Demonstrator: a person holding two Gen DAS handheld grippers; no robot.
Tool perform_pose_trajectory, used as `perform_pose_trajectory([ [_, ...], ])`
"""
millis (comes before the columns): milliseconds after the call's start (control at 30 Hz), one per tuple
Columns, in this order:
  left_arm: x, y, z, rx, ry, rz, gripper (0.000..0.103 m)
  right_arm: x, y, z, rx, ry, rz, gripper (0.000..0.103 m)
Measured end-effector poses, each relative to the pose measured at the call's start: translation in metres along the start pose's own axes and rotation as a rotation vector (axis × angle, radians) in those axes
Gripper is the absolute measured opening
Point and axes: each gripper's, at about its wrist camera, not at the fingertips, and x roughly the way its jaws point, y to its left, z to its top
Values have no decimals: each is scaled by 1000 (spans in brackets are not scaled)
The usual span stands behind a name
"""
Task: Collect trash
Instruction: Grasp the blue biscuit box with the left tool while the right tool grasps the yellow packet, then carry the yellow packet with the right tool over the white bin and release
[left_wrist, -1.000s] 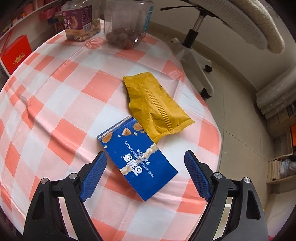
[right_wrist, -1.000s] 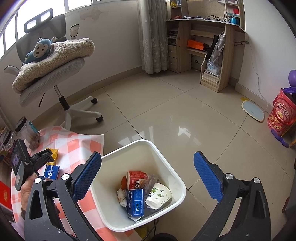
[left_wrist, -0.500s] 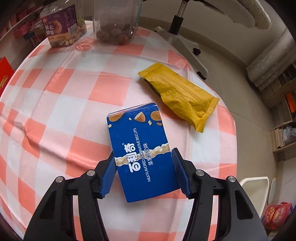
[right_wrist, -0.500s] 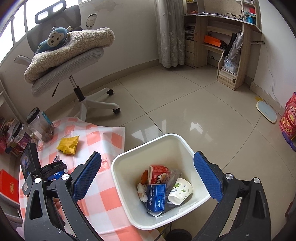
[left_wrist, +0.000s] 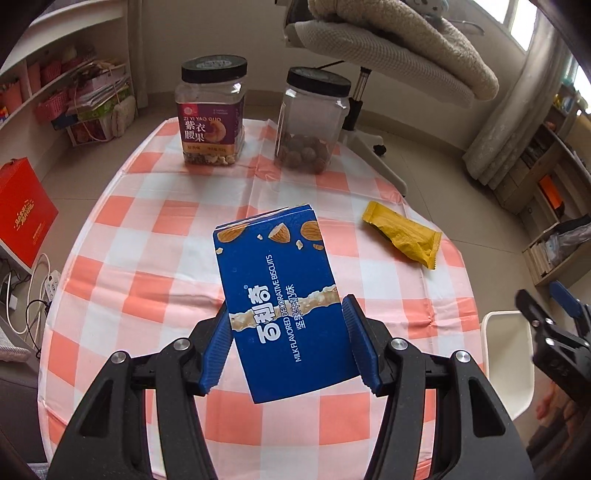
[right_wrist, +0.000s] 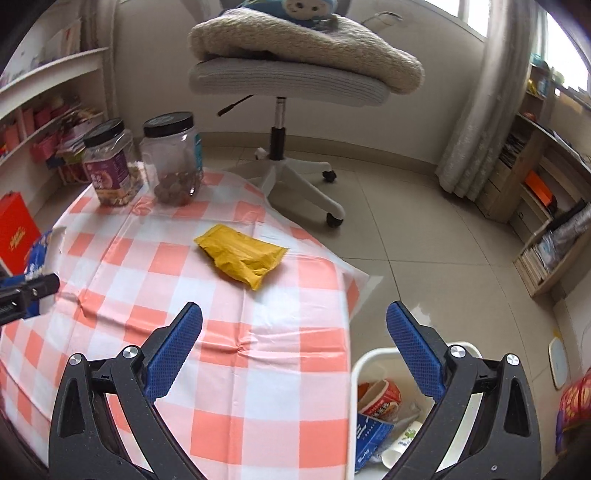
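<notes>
— Two blue pads of the left gripper are clamped on the sides of the blue cardboard biscuit box, which is held tilted above the counter with the orange-and-white checked cloth. How much of the box is covered?

— Only its lower side edges, behind the pads; whether its bottom corner touches the cloth I cannot tell. Ahead and to the right of that gripper the crumpled yellow foil wrapper lies on the cloth, well apart from the box.

— And the right gripper?

— Its jaws stand wide apart with nothing between them, hovering over the near edge of the counter; the same wrapper lies ahead of it. Just below its right finger the white plastic bin is mostly hidden by the finger and cut off at the frame edge; a red cup, a blue carton and a white paper cup inside show only in part.

— Farther ahead?

— Two clear black-lidded jars at the far edge of the counter; the label print is too small to read in the right view.
</notes>
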Motion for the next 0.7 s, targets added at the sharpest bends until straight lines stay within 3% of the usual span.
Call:
perform_pose_trajectory([
  [100, -18, 15, 2, 9, -31, -9, 57, 43, 38, 15, -160, 27, 45, 96],
  [200, -29, 30, 2, 8, -52, -5, 57, 88, 64, 29, -228, 61, 81, 96],
  [400, -31, 55, 0, -33, -19, -30, 57, 170, 76, 42, -212, 168, 92, 88],
  [500, -29, 59, -1, -27, -12, -24, 57, 189, 72, 41, -188, 183, 100, 79],
  [567, -27, 60, -2, -24, -8, -19, 57, 193, 65, 45, -128, 191, 118, 44],
  [633, -27, 61, -2, -24, -6, -16, 57, 191, 62, 46, -82, 198, 126, 32],
  [700, -30, 62, -2, -24, -17, -11, 57, 182, 63, 43, -54, 192, 136, 27],
])
